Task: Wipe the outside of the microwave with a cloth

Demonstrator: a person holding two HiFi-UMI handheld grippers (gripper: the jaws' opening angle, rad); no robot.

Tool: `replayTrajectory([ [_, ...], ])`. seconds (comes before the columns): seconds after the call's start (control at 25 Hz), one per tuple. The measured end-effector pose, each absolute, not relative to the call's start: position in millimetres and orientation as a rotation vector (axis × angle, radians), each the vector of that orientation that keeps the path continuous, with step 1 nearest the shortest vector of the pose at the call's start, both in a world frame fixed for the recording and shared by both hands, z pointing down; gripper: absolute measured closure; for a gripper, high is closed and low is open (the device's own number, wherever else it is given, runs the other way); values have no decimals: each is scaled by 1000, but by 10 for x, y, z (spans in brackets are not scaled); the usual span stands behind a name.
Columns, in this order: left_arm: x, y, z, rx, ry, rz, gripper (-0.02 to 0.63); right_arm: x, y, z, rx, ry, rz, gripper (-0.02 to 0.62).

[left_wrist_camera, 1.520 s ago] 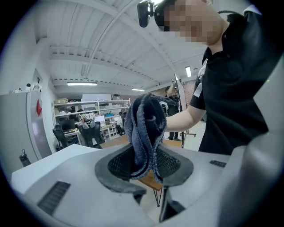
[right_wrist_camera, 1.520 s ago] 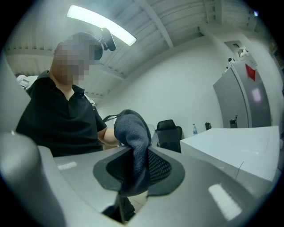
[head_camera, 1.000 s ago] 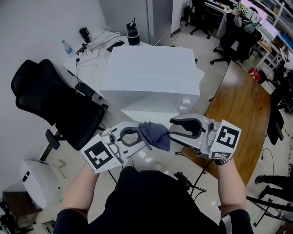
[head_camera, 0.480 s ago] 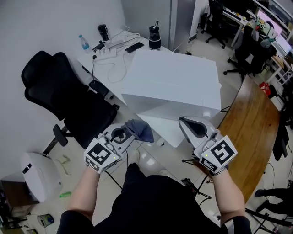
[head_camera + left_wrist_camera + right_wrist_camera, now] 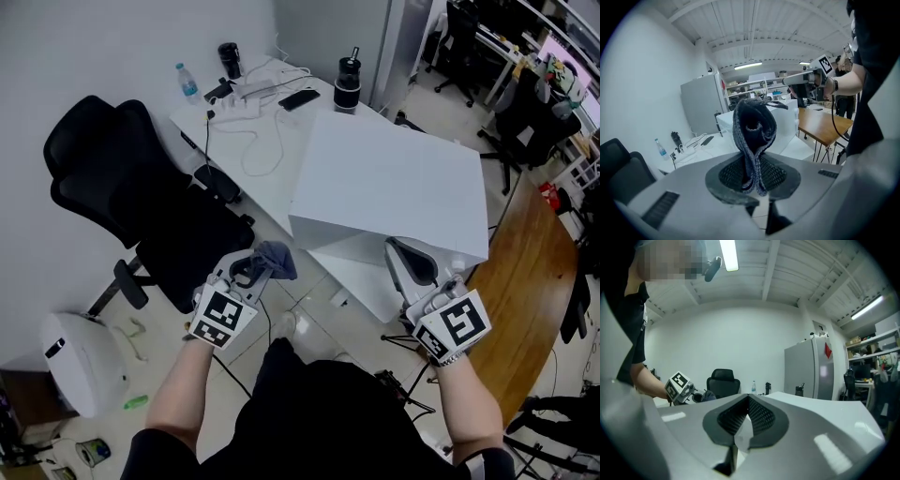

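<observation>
Microwave [image 5: 394,178] front edge runs between left gripper [image 5: 257,266], clamped on cloth [image 5: 276,257], and closed right gripper [image 5: 399,249].

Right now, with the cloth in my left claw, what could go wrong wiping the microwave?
The cloth is pinched by a narrow fold in the left claw, mostly bunched beyond it, so rubbing may pull it out. The tumbler and cable beside the microwave could get knocked or snagged.

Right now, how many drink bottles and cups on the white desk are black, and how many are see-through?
Black: 2, the flask and the tumbler
See-through: 1, the water bottle
Total: 3
</observation>
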State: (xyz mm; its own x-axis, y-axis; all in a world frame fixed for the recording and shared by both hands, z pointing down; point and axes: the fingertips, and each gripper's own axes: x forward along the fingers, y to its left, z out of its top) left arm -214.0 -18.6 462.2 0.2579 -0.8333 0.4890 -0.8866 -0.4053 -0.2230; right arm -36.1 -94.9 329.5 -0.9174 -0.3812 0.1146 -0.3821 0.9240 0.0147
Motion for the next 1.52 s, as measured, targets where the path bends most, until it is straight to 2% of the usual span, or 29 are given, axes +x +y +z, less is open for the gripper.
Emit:
replayTrajectory([
  [0.28, -2634, -521, 5035, 2372, -1622, 900, 535, -746, -1309, 3199, 729, -2941, 25, 594],
  [0.8, -2538, -1171, 5356, 2619, -1282, 875, 535, -1294, -1666, 3165, 867, -2867, 16, 594],
  [1.52, -2665, -2128, 5548, 2679, -1188, 889, 535, -1330, -1915, 3307, 1039, -2774, 62, 594],
])
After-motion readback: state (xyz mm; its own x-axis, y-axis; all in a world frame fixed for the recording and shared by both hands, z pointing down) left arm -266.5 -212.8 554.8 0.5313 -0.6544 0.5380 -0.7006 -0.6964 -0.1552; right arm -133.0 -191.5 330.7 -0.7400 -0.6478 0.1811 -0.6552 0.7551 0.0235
